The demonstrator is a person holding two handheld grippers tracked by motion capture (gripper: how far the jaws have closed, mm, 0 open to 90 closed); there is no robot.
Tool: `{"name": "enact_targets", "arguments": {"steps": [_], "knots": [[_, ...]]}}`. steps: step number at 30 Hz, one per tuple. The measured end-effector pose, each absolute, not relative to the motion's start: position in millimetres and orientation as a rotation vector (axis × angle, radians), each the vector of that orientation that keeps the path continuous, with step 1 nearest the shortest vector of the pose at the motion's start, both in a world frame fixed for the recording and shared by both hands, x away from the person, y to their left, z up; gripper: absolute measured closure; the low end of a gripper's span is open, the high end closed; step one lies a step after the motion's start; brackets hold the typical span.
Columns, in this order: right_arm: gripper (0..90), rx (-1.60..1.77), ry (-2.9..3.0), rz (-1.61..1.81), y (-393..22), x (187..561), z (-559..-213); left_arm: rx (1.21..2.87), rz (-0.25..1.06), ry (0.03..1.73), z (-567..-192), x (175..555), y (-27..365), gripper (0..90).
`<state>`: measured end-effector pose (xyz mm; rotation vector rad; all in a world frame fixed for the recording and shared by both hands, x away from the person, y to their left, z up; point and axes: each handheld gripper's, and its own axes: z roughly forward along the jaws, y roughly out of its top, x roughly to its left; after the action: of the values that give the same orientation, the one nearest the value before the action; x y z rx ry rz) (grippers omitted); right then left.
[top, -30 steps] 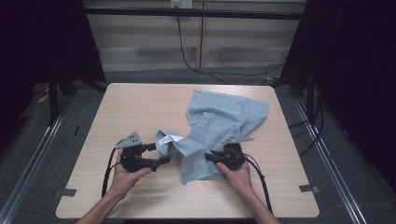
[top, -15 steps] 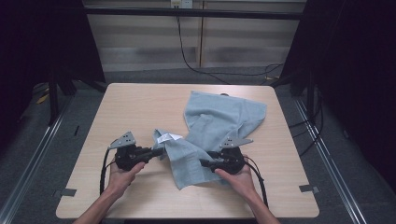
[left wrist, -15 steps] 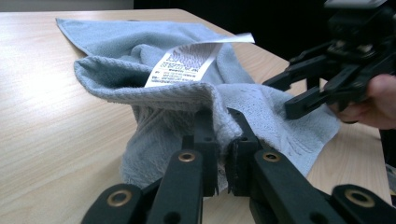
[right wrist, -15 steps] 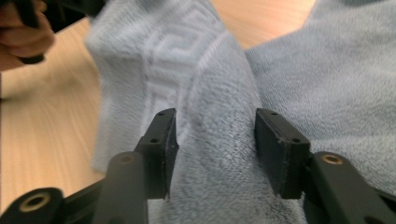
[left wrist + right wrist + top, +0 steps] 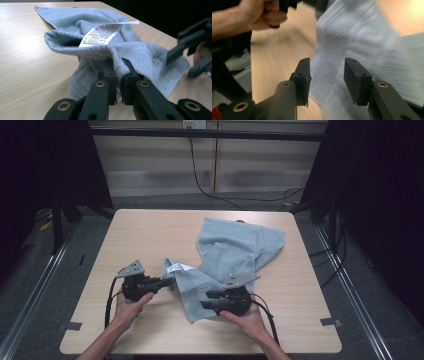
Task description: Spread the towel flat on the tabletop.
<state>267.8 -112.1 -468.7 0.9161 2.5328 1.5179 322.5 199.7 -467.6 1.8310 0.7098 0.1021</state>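
Wooden bench (image 5: pixel 150 235), grey towel (image 5: pixel 235 247) still crumpled across the middle. Your left gripper (image 5: pixel 119 75) is clamped on the hem near the label (image 5: pixel 101 35); your right gripper (image 5: pixel 326 75), jaws just closing, hovers unclenched over cloth. Folding's barely begun.

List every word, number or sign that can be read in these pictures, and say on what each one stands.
White care label sewn on the crumpled grey-blue terry towel: several lines of small print, too small and blurred to read.
There is no other writing on the towel, the light wooden table or the black grippers.
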Motion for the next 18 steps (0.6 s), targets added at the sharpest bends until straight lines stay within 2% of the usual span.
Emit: {"name": "enact_targets", "arguments": {"steps": [5,10,14,17,18], "knots": [[55.6,0.841,2.661,1.419,-83,272,-494,1.845,0.100,0.711,-470,323,199,84.9],[50.7,0.776,2.693,1.311,-73,268,-507,1.851,0.109,0.710,-470,323,201,84.8],[50.8,0.744,2.668,1.312,-71,264,-508,1.847,0.117,0.716,-469,323,203,84.4],[61.1,0.693,2.630,1.247,-68,260,-508,1.844,0.118,0.722,-470,324,204,84.2],[67.3,0.700,2.620,1.237,-68,260,-508,1.845,0.117,0.722,-469,324,204,84.3]]}}
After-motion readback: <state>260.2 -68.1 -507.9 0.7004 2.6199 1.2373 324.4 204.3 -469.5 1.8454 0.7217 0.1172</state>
